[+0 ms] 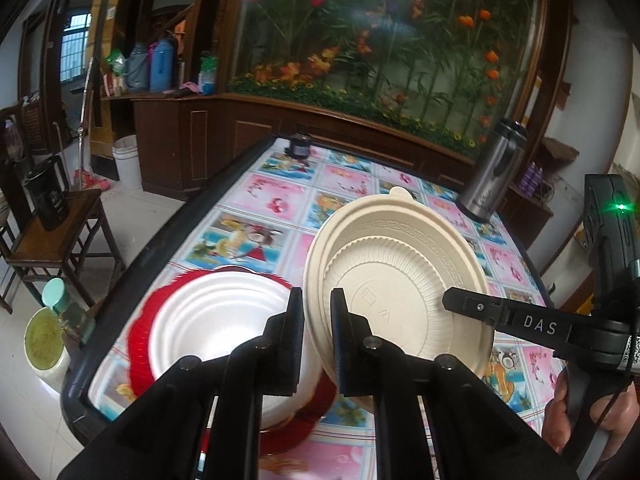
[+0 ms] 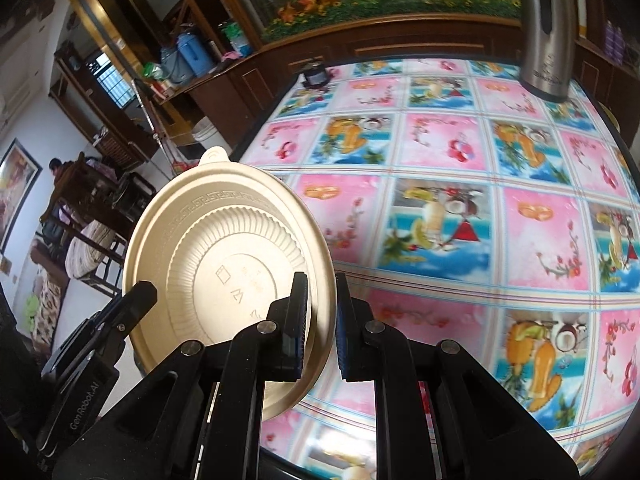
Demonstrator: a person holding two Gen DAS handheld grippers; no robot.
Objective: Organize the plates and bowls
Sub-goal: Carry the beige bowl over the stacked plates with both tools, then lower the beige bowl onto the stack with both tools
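A beige round plate [image 1: 400, 276] with a ribbed ring and a key-pattern border is held tilted on edge above the table. My left gripper [image 1: 316, 332] pinches its near left rim. My right gripper [image 2: 320, 320] pinches its opposite rim, and the same beige plate [image 2: 228, 268] fills the left of the right wrist view. The right gripper's finger [image 1: 500, 312] shows across the plate in the left wrist view. Below left, a white bowl [image 1: 216, 320] sits on a red scalloped plate [image 1: 140, 344] on the table.
The table [image 2: 460, 208] has a pink and blue fruit-pattern cloth and a dark raised edge. A steel thermos [image 1: 488, 172] stands at the far right, a small dark jar [image 1: 298, 146] at the far edge. A wooden chair [image 1: 52, 236] stands to the left.
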